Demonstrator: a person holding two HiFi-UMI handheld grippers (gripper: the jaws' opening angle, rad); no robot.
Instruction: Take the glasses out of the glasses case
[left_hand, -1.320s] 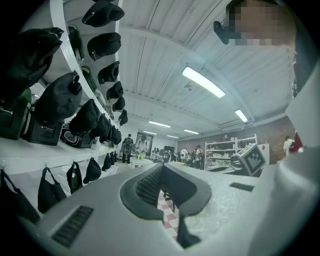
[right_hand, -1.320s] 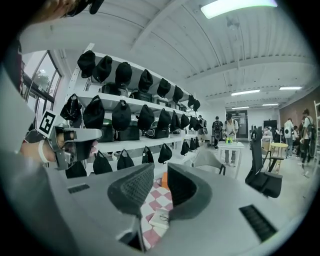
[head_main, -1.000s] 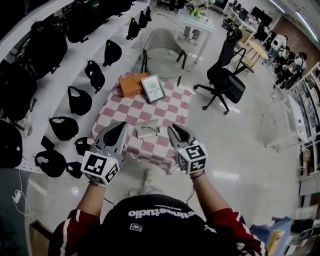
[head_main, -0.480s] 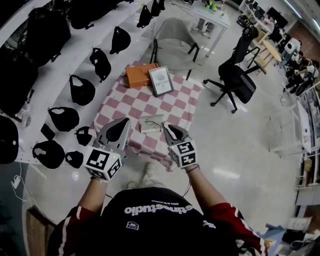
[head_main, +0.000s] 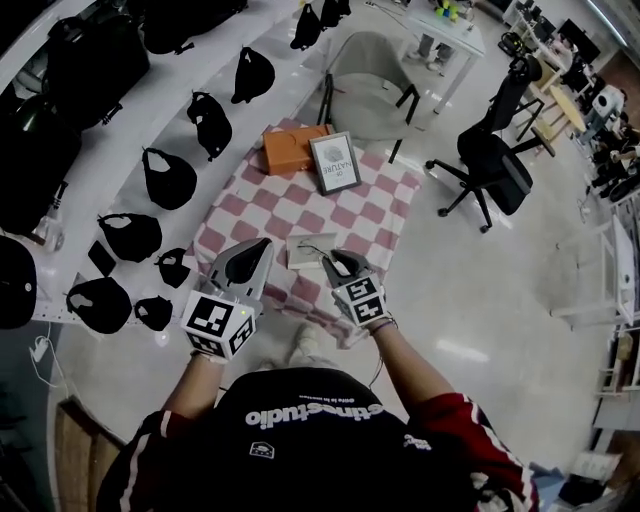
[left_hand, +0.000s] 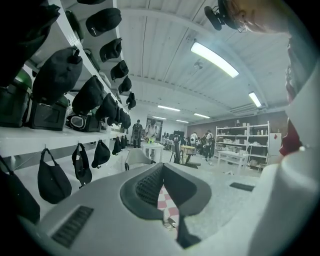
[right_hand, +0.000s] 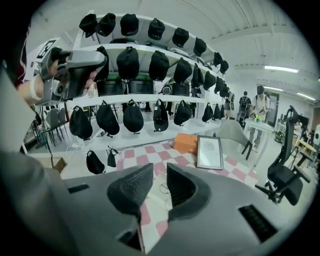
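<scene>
The right gripper (head_main: 336, 259) hung over the near edge of the checked surface (head_main: 262, 203), its jaws a little apart with nothing between them. Through that gap its own view looked onto the pale glasses case (head_main: 303, 250) and the thin wire glasses (right_hand: 162, 189) lying on it, just ahead of and below the fingertips. The left gripper (head_main: 261, 246) was held to the left of the case, jaws pressed together and empty. Whether the glasses sat inside the case or merely on its opened flap could not be told.

The frame looked thin and the right gripper's opening narrow, so a descent slightly off line would likely have put a jaw on a lens or bent a temple. The case seemed light and nothing pinned it. A pull on the glasses could have dragged it toward the surface's near edge, and a pinch that caught the lining too would have lifted both. The orange box (head_main: 295, 148) and framed picture (head_main: 335, 163), well beyond the case, posed no hazard.
</scene>
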